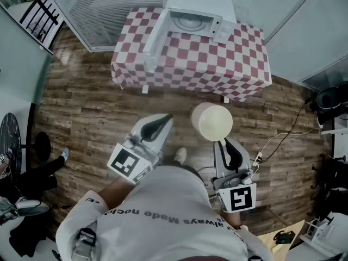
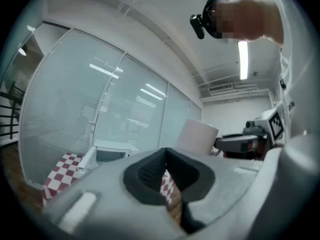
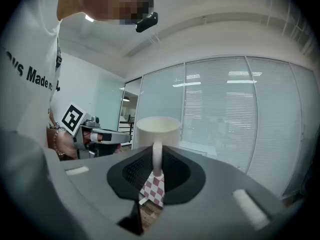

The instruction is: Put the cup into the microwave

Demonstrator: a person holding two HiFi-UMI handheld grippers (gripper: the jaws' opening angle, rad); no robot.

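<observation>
"always Made" on white shirt (image 1: 179, 200)

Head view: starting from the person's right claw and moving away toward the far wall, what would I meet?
Right claw → cup it holds → wooden floor → checked table → microwave with open door.

A floor (image 1: 87, 107) of brown wood planks runs through the room. At its far side a table (image 1: 217, 72) under a red-and-white checked cloth stands against a glass wall (image 1: 103, 10) hung with pale blinds. A black railing (image 1: 41, 12) shows beyond the glass at left. Cables (image 1: 283, 137) trail over the planks at right. A strip light (image 2: 243, 59) glows on the white ceiling (image 2: 165, 19).
</observation>
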